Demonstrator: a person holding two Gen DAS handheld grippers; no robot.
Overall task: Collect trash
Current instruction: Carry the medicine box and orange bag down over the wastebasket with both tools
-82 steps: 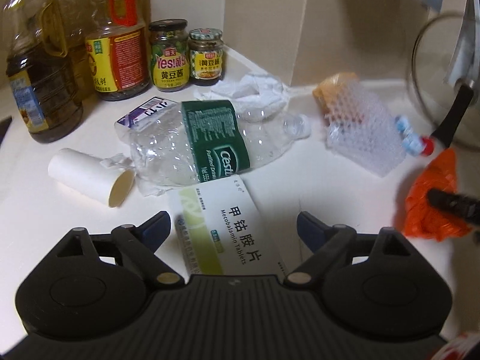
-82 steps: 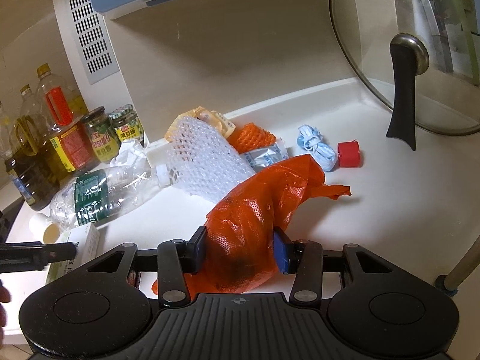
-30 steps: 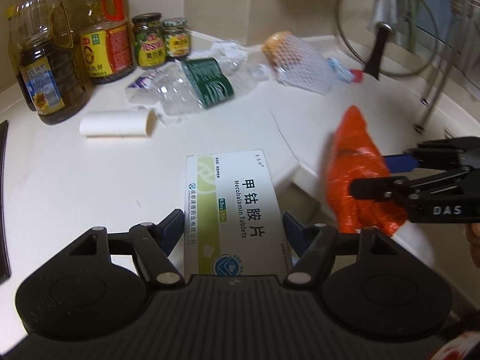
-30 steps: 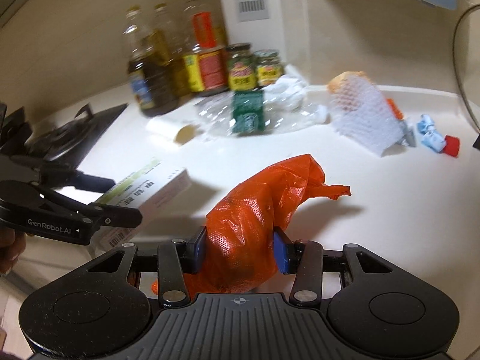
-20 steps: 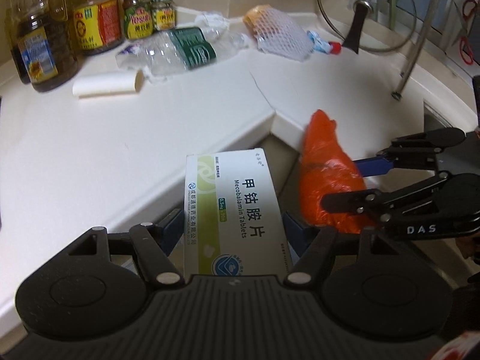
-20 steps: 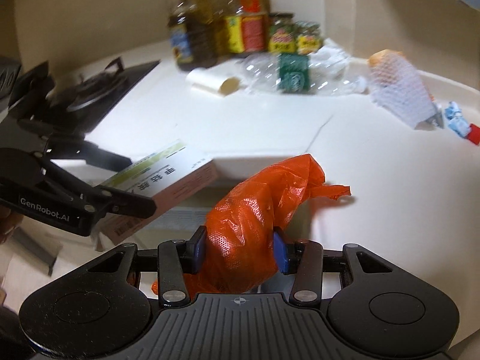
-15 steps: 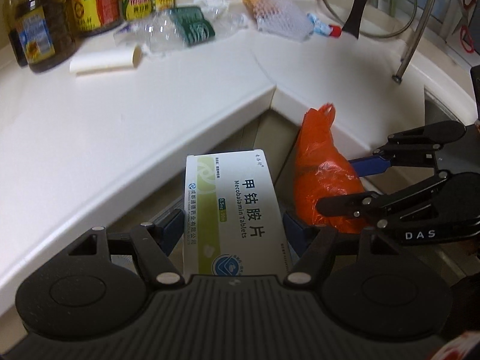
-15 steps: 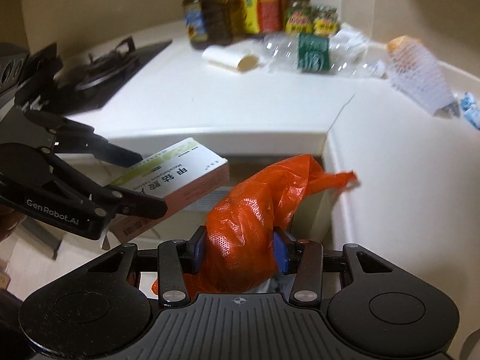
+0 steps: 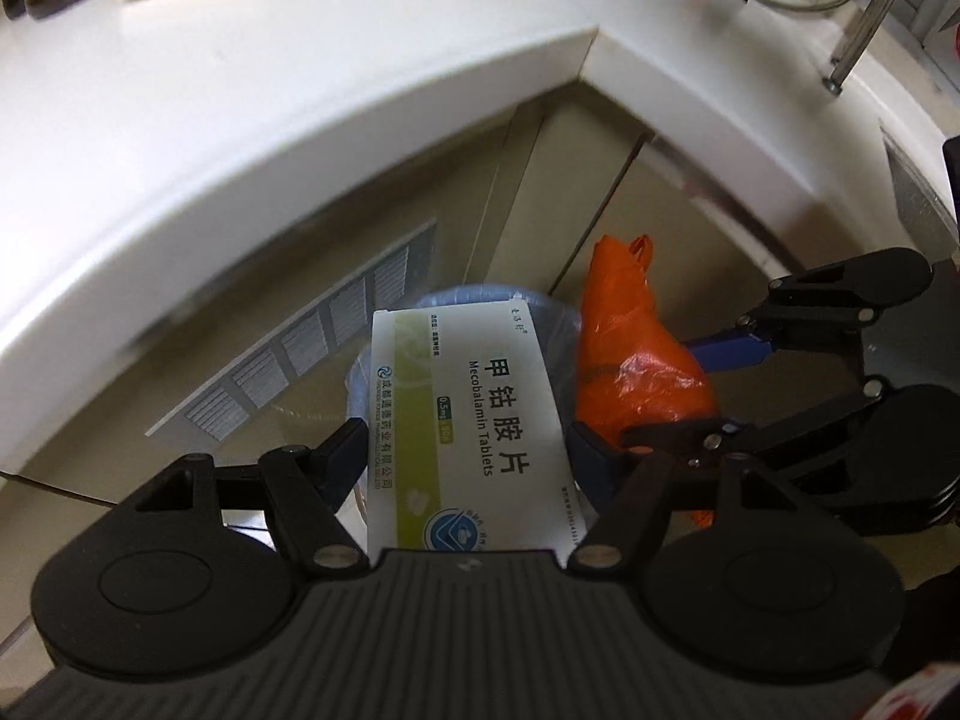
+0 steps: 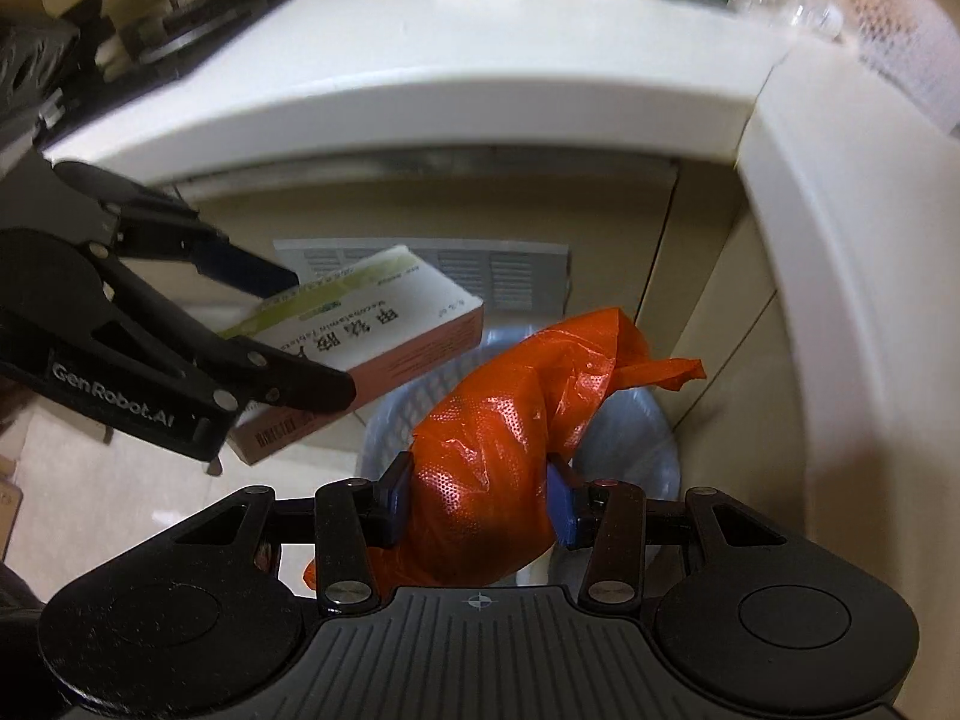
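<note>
Above mesh bin point(image 10: 384, 420), crinkled orange bag point(image 10: 510, 456), flat carton point(image 9: 468, 420)

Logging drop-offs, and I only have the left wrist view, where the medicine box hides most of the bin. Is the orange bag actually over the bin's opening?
Observer: Yes. The right wrist view shows the orange bag above the open, lined bin, pinched in the right gripper.
Operator: Does the left one line up too?
Observer: Only partly. The medicine box, clamped in the left gripper, overlaps just the bin's left rim there.
</note>
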